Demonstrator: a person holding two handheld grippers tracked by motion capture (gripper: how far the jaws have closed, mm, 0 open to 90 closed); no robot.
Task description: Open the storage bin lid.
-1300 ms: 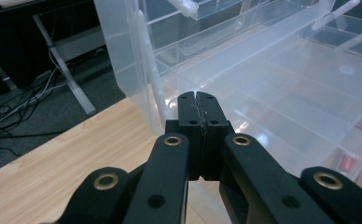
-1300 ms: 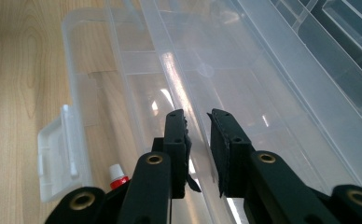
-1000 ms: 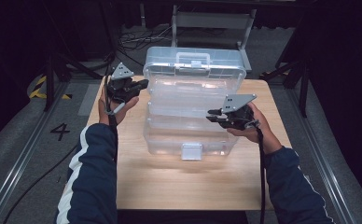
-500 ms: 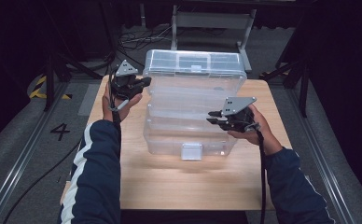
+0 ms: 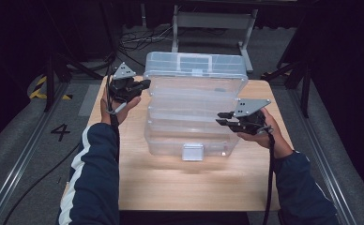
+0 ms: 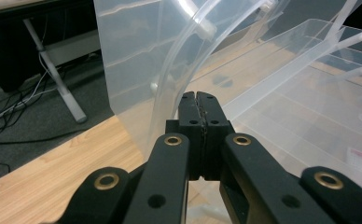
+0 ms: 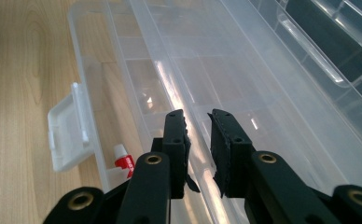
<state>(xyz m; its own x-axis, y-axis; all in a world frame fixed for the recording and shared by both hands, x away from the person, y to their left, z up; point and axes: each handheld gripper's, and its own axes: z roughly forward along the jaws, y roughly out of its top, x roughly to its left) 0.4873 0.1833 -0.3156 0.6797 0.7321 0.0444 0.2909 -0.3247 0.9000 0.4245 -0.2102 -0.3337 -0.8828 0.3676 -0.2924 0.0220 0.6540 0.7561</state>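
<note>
Two grippers work at one clear plastic box (image 5: 192,136) which stands in the middle of the wooden table (image 5: 138,187). It is the biggest thing on the table, and it is open: the lid (image 5: 194,65) stands up at the far side, and the see-through trays (image 5: 194,105) inside step back and upward from the base toward the lid. A white latch (image 5: 193,152) sits on the front wall of the box, on the side near the person. In the right gripper view a small tube with a red part (image 7: 123,160) lies in the bottom of the box, near this latch.

At the left side of the box the left gripper (image 5: 145,84) is next to the lid's near corner. Its jaws are pressed fully together, and in the left gripper view a thin curved plastic arm of the box (image 6: 181,77) runs just past the tips; I cannot tell if it is pinched between them.

At the right side of the box the right gripper (image 5: 221,118) points at a tray edge. Its jaws stand a little apart; the tray rim passes under the gap, but I cannot tell if the pads press on it
</note>
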